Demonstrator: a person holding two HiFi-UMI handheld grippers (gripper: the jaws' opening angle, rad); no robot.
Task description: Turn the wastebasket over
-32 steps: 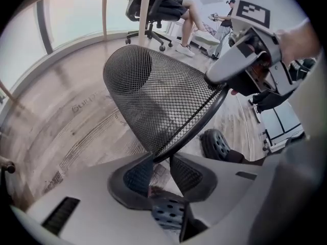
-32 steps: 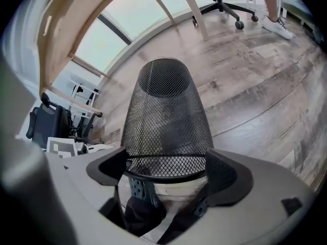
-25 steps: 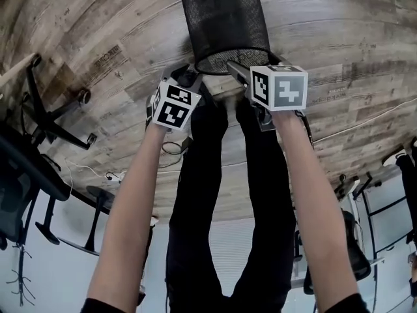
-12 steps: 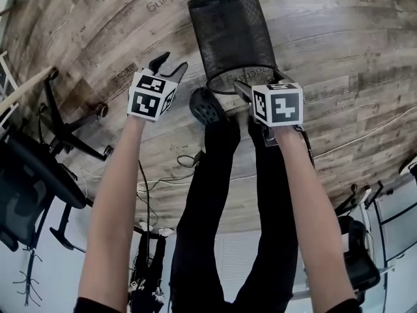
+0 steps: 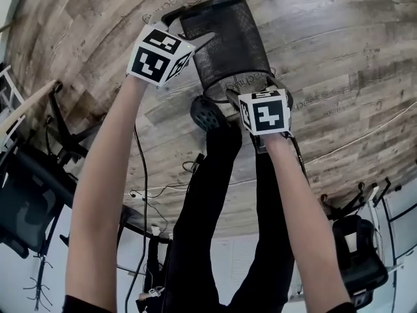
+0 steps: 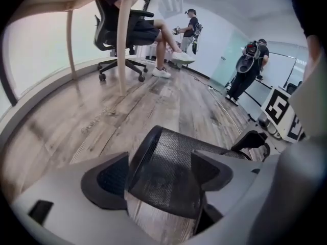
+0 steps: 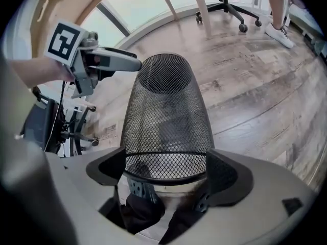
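A black wire-mesh wastebasket (image 5: 228, 41) is tipped on its side over the wood floor, with its open rim toward me and its closed base away. My right gripper (image 5: 255, 91) is at the near rim; in the right gripper view its pads sit against the rim (image 7: 166, 173) on both sides. My left gripper (image 5: 187, 26) is out at the far base end, and its jaws are opening. In the left gripper view the base of the wastebasket (image 6: 168, 172) lies between the spread pads without being pinched.
My shoe (image 5: 207, 113) stands just under the rim. An office chair (image 5: 29, 194) and cables (image 5: 140, 175) are at the left on the floor. A wooden table leg (image 6: 124, 45), a seated person (image 6: 148, 32) and standing people (image 6: 248, 68) are farther off.
My left gripper left the near rim, swung out to the left and then up to the basket's far end, and its jaws spread. The right gripper stayed at the rim.
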